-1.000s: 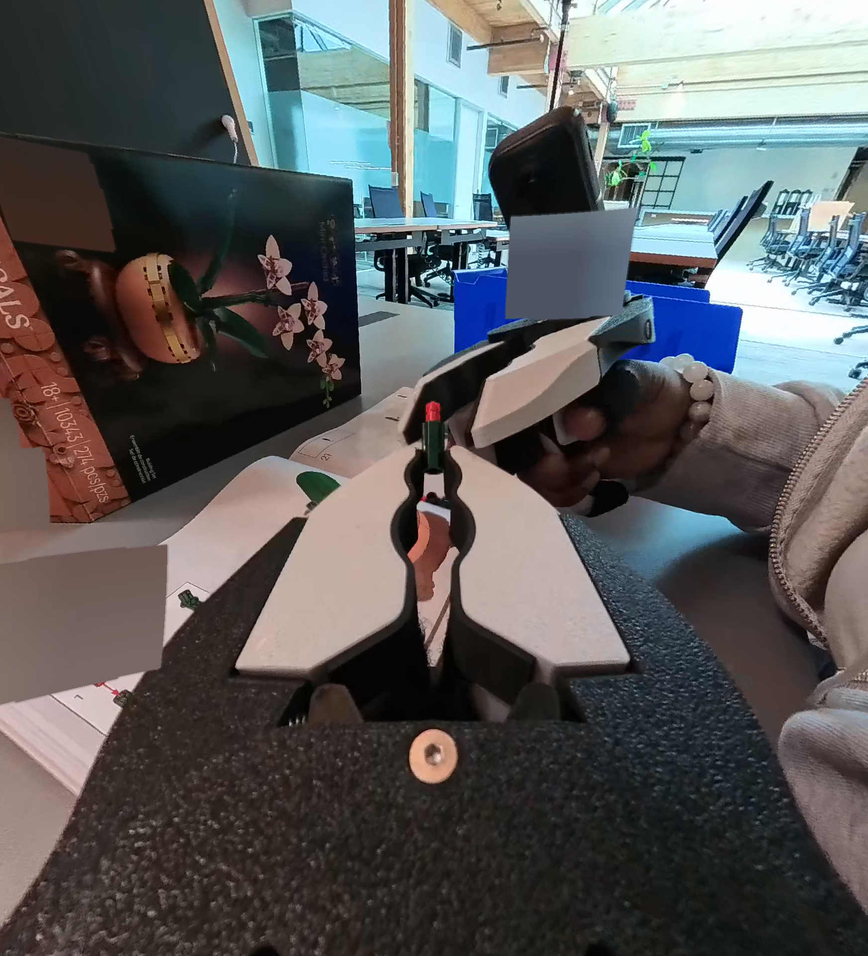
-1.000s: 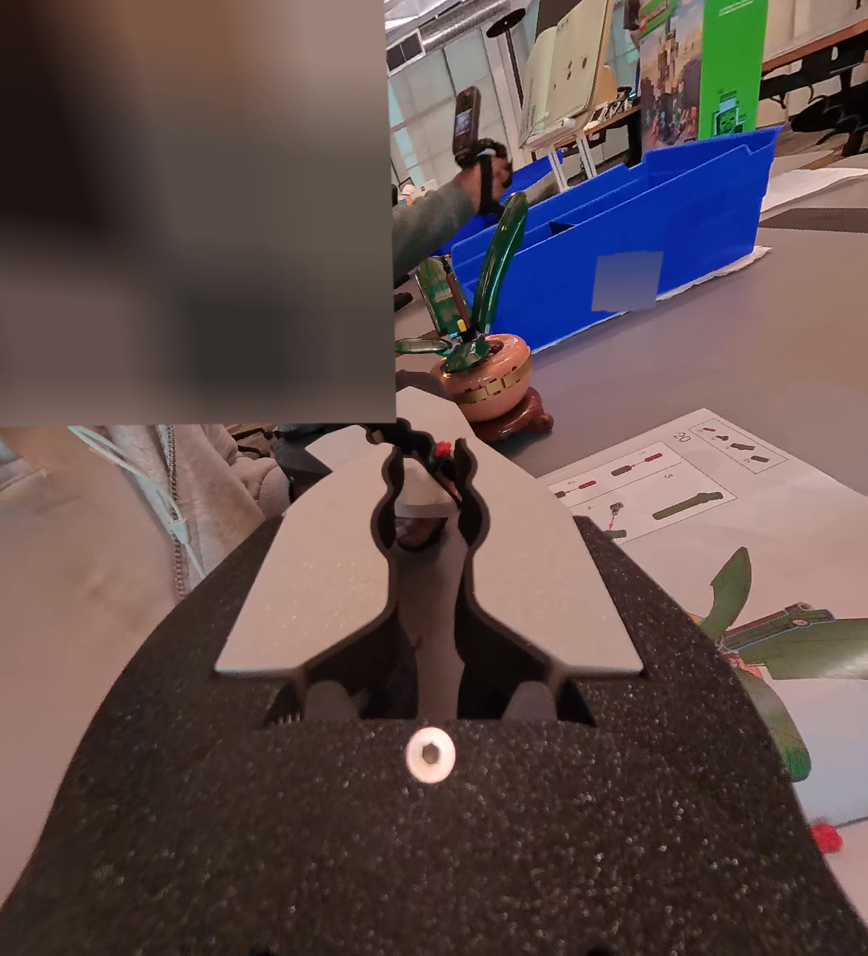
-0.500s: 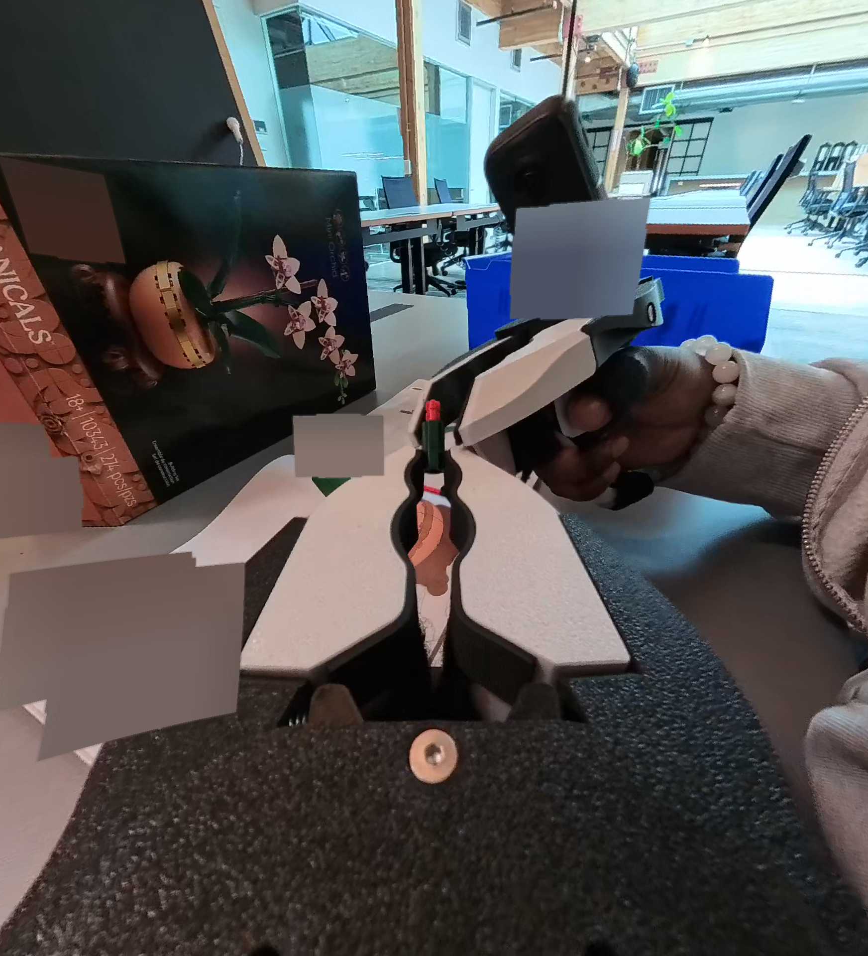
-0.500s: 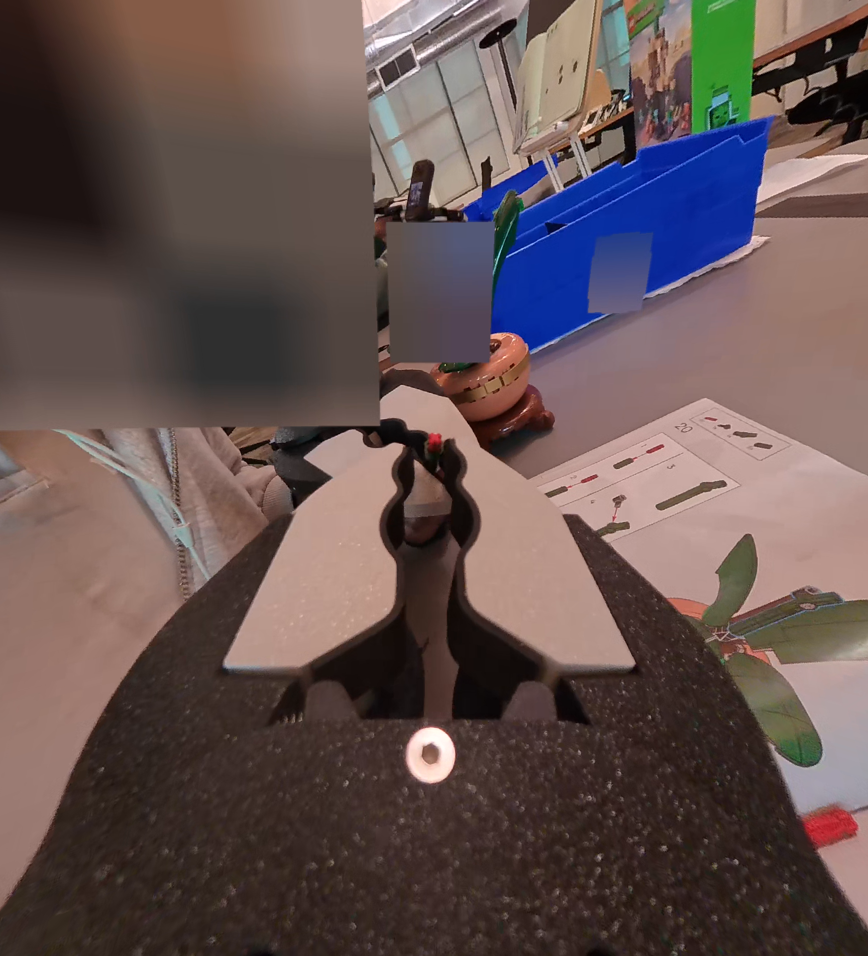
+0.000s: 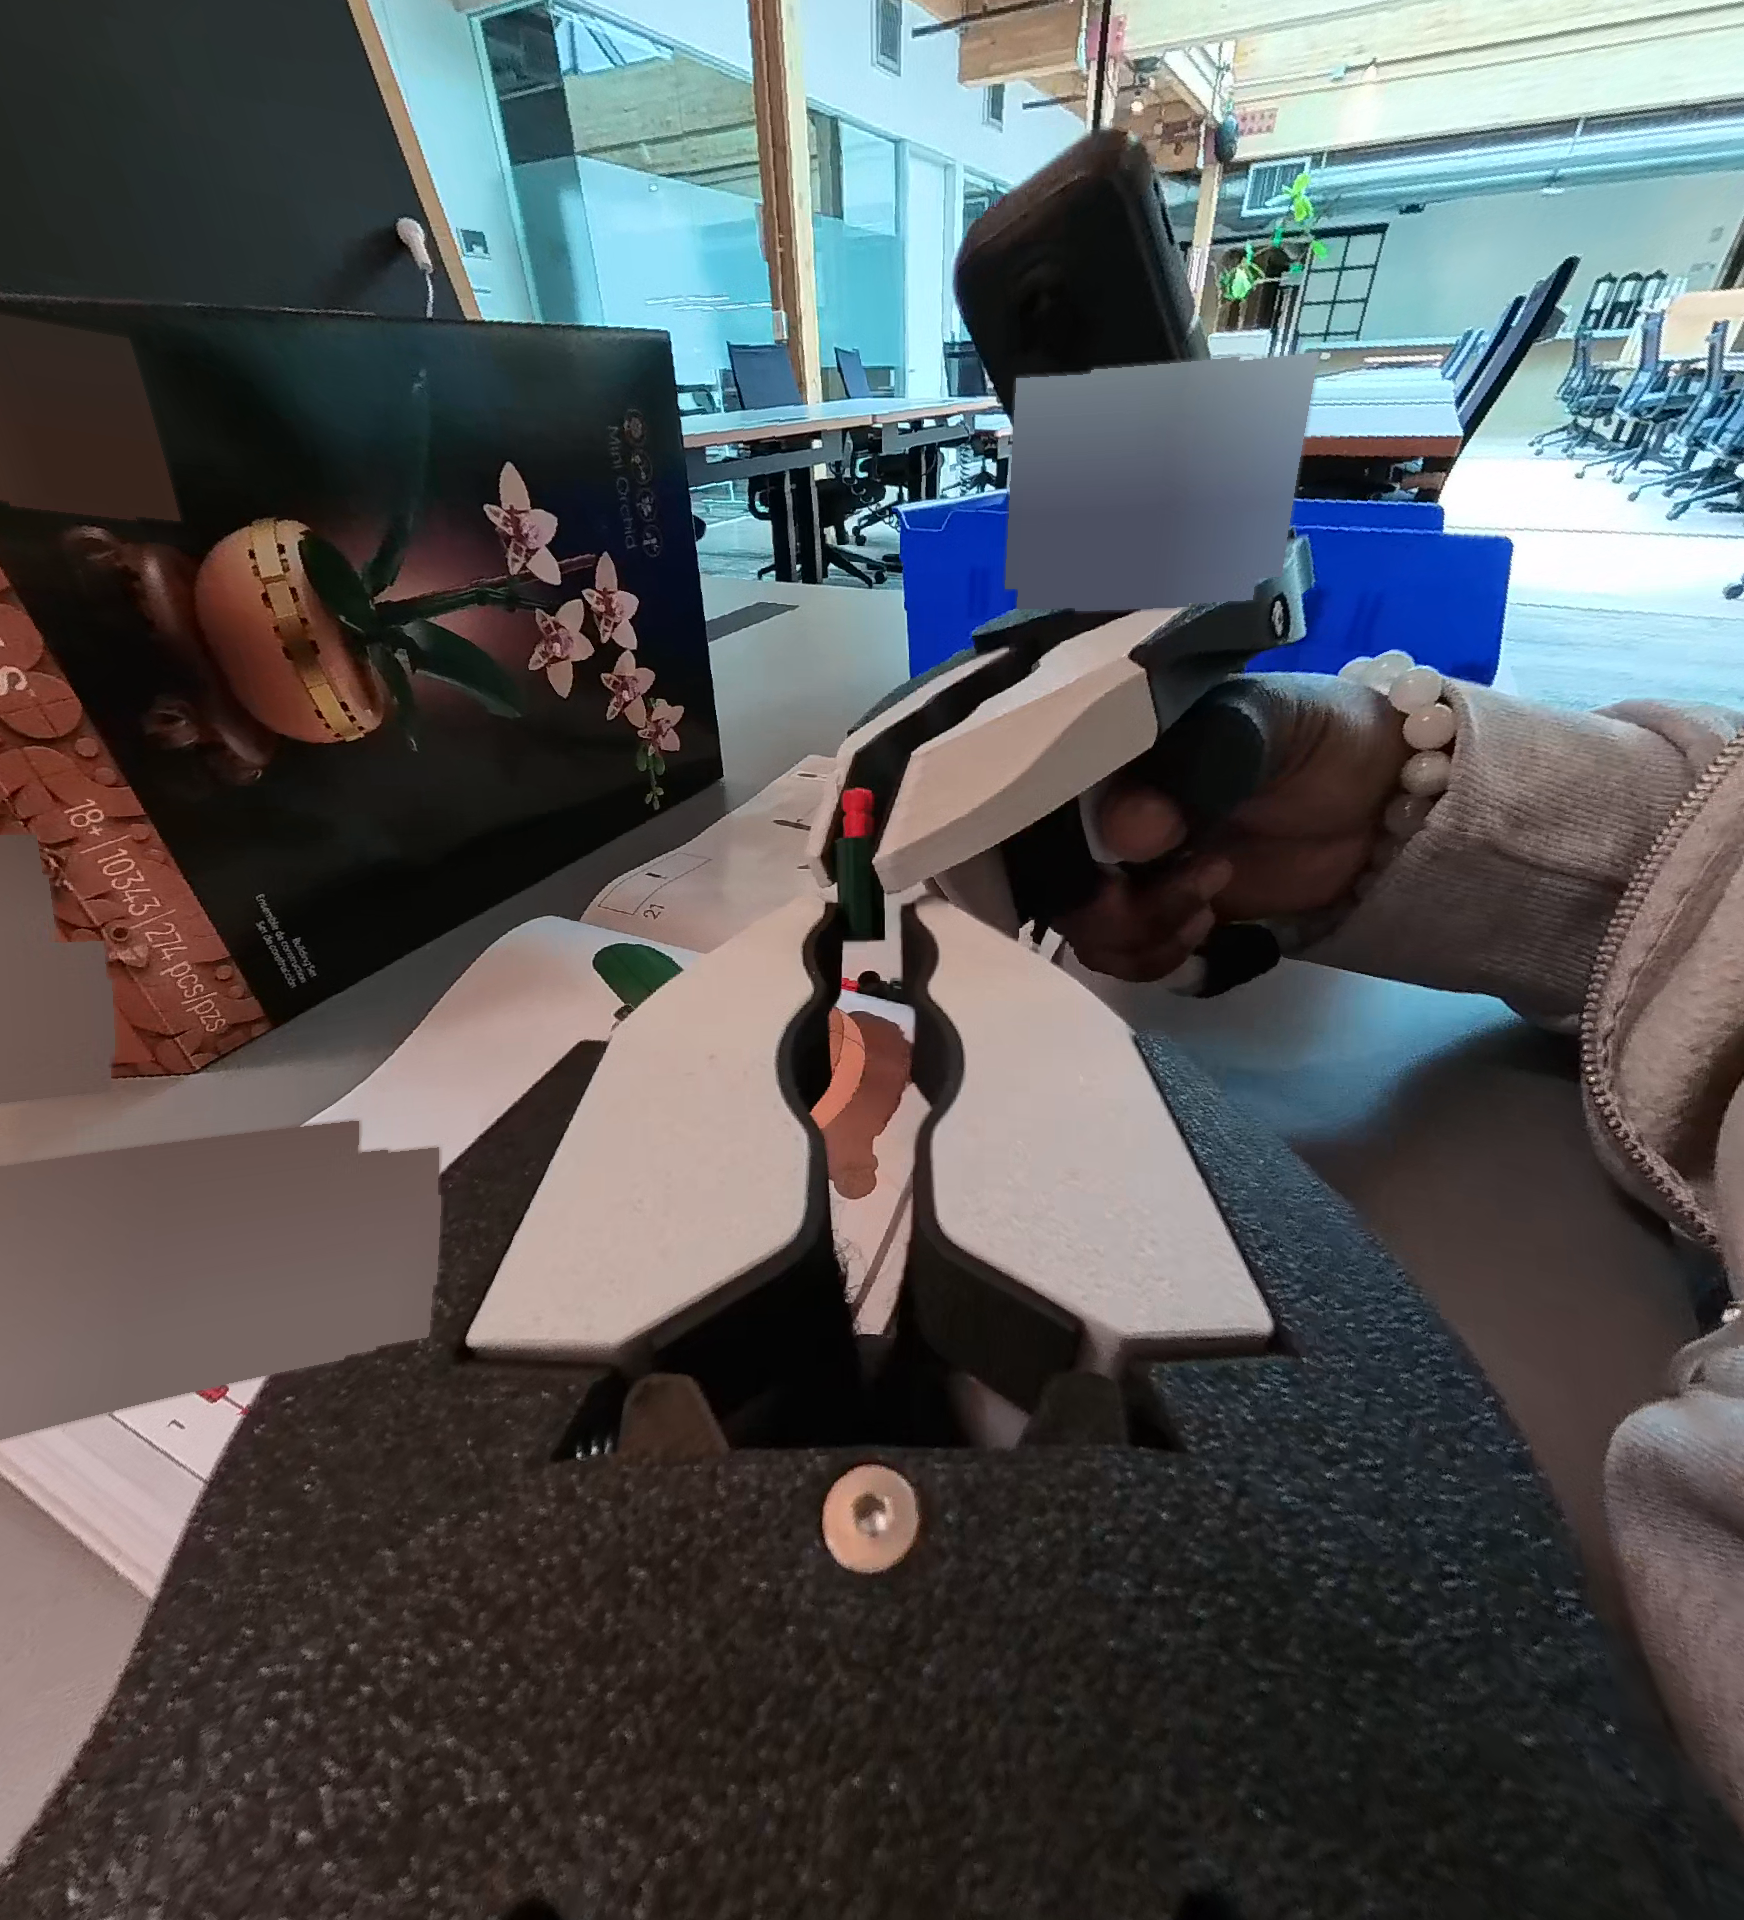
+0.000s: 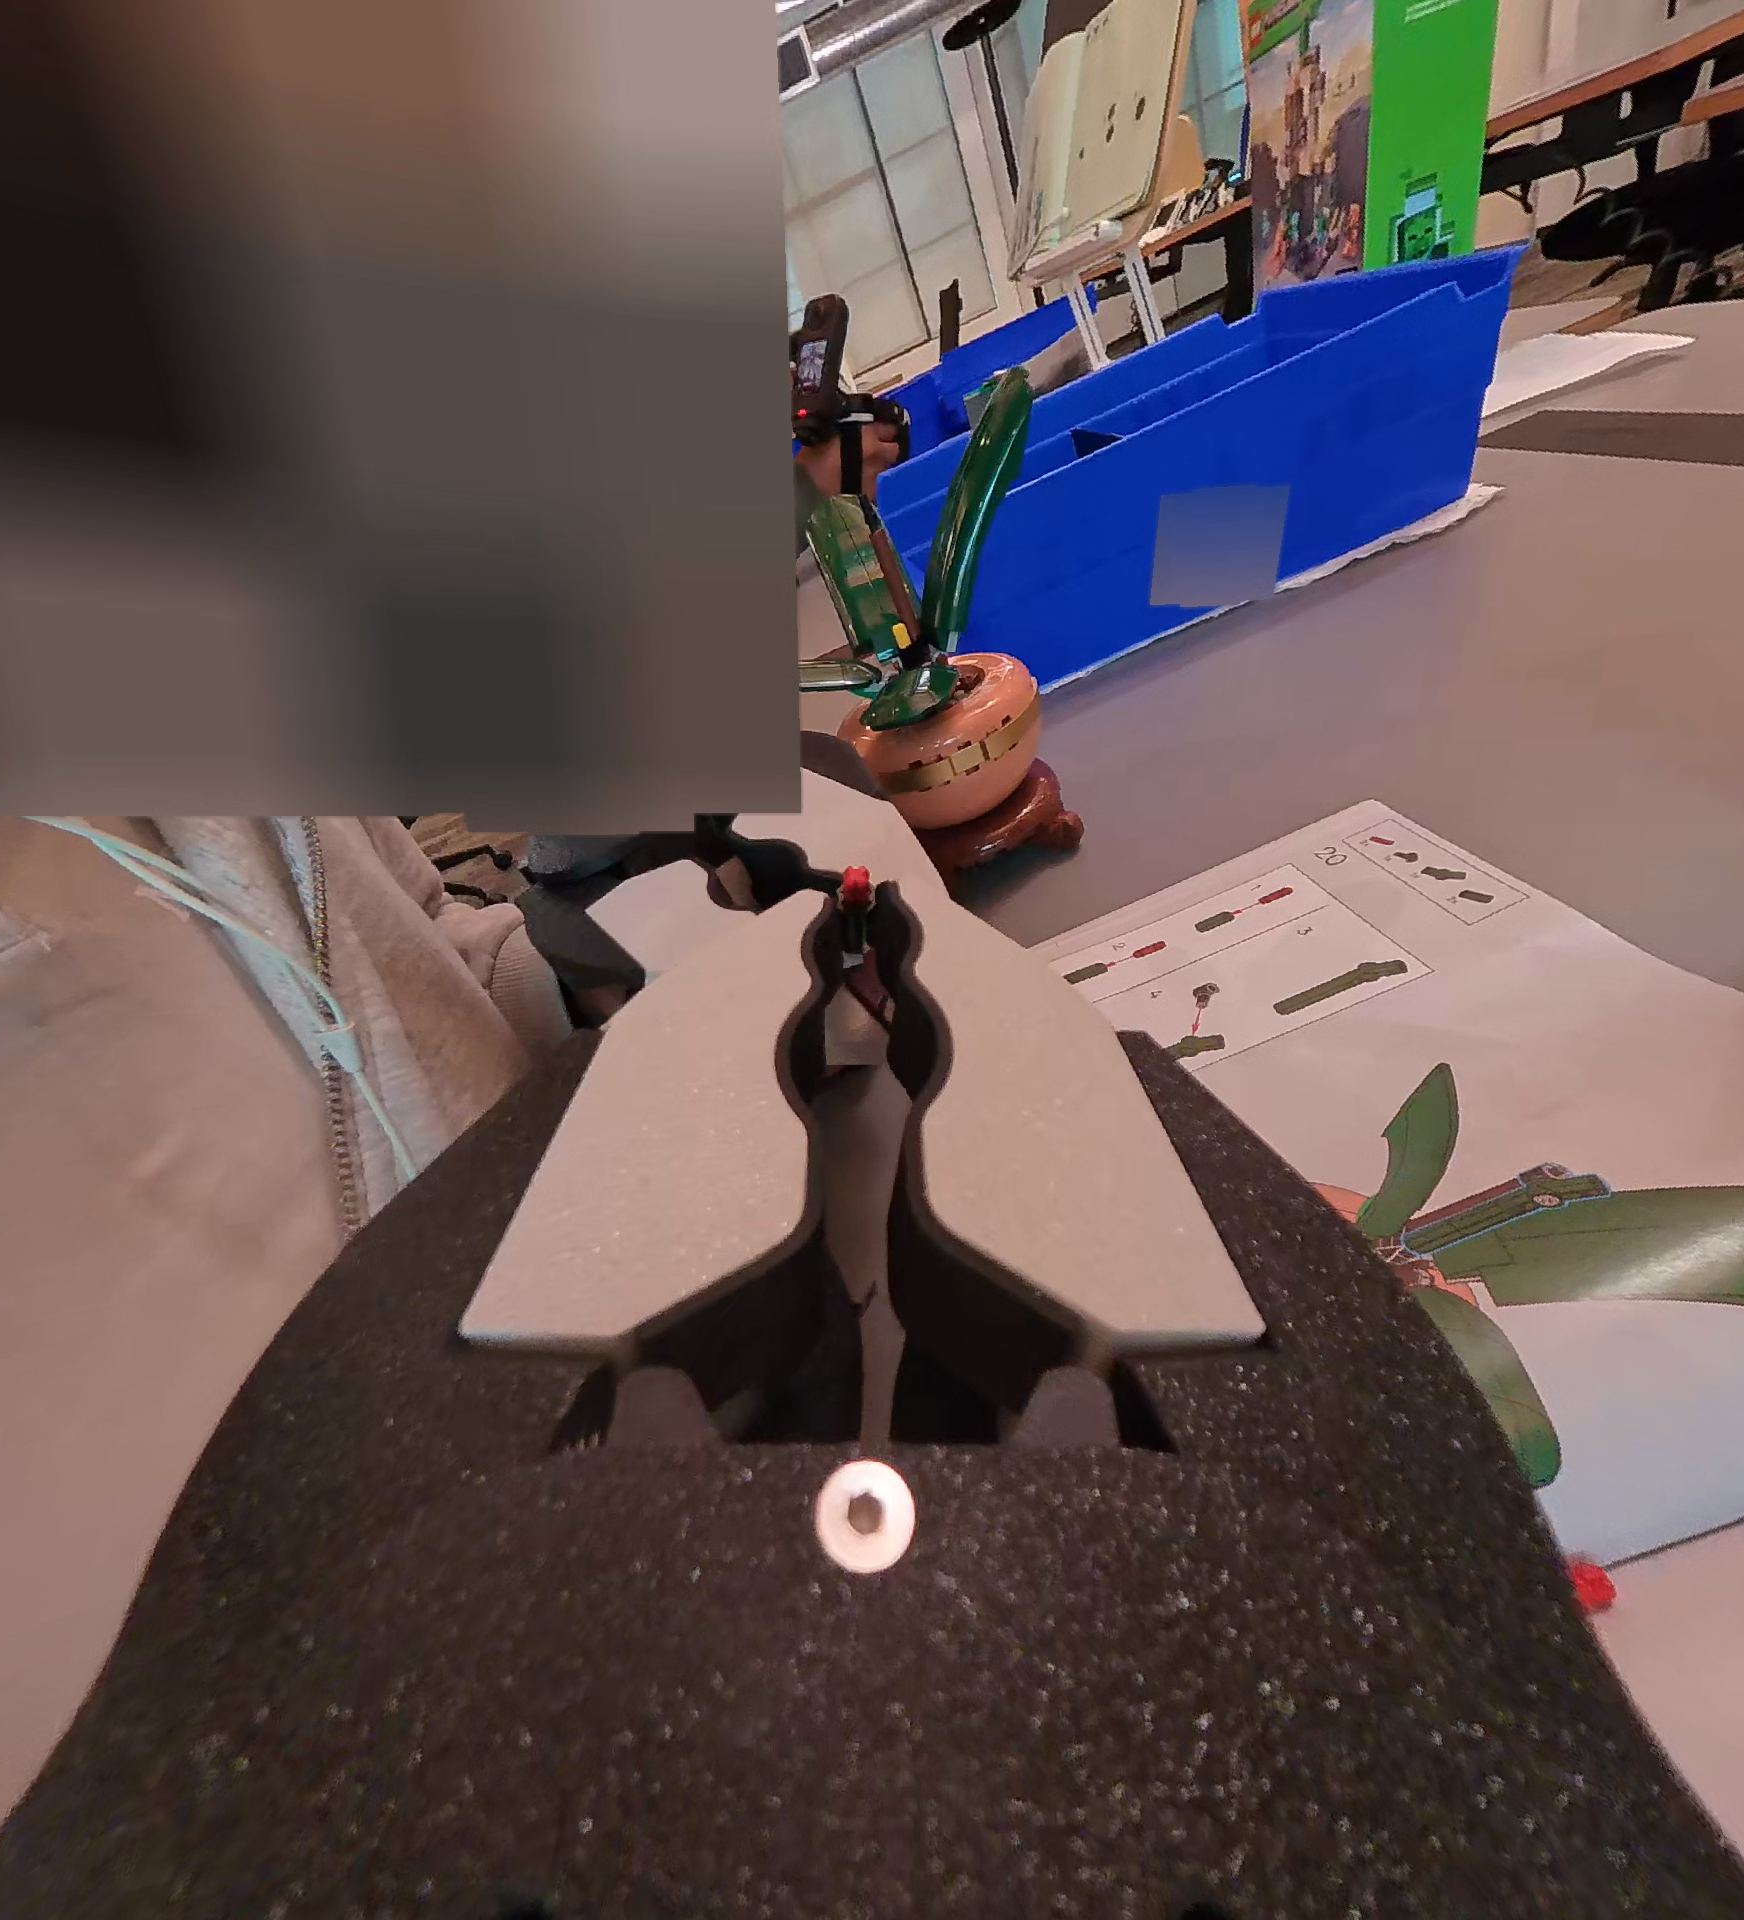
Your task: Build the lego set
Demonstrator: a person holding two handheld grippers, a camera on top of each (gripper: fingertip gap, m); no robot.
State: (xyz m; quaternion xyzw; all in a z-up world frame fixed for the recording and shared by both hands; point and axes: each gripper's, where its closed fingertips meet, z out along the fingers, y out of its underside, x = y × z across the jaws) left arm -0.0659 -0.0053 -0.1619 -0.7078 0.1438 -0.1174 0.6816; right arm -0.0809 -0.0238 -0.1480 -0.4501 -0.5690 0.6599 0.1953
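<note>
My left gripper (image 5: 860, 914) is shut on a short dark green stem piece (image 5: 860, 891) that stands upright between its tips, above the table. A red pin (image 5: 855, 812) sticks out of the stem's top. My right gripper (image 5: 852, 831), held in a person's hand, comes in from the right and closes on that red pin. In the right wrist view my right gripper (image 6: 855, 920) has the red pin (image 6: 855, 886) at its tips, with the left gripper's grey fingers (image 6: 743, 883) just beyond. The part-built orchid pot with green leaves (image 6: 951, 727) stands farther back on the table.
The open instruction booklet (image 6: 1470, 1039) lies under both grippers and also shows in the left wrist view (image 5: 525, 987). The set's box (image 5: 348, 644) stands at the left. A blue bin (image 6: 1263, 468) stands behind the pot. A loose red piece (image 6: 1593, 1588) lies by the booklet's edge. Both grippers' tips are close together, under 4 cm apart.
Both grippers stay tip to tip on the stem and pin. The left view has swung slightly left and the right view has tilted a little; the held pieces look unchanged.
</note>
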